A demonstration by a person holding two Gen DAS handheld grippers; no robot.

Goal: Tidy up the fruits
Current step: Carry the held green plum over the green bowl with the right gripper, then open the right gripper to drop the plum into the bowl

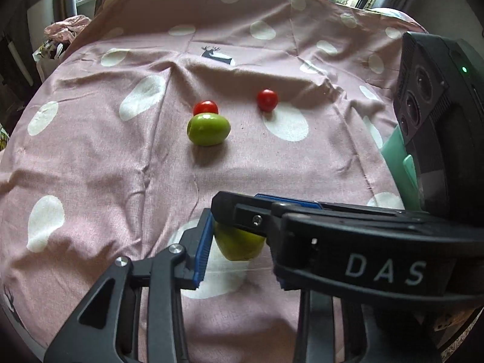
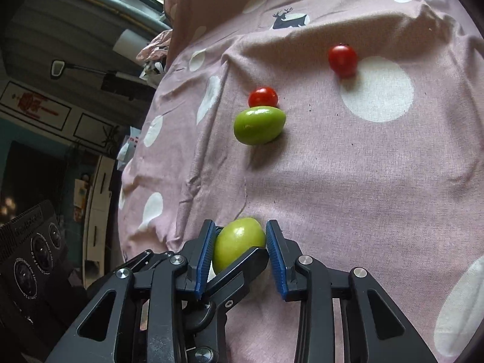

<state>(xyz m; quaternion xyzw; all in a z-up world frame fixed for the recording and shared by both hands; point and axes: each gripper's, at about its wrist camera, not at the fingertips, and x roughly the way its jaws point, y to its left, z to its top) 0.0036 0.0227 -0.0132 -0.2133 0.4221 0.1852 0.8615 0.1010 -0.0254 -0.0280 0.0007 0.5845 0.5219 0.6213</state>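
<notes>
Currently right gripper (image 2: 240,230) is pinching green fruit (image 2: 238,240) between both pads; left gripper (image 1: 245,237) is flanking it too, grip unclear.

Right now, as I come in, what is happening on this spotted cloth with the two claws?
A person holds a claw in each hand, sorting fruits. Both the right claw and the left claw are at the near green fruit, which sits between the right one's blue pads; a firm grip is unclear. A second green fruit lies farther off against a red tomato, with another tomato apart, all on the pink cloth.
</notes>
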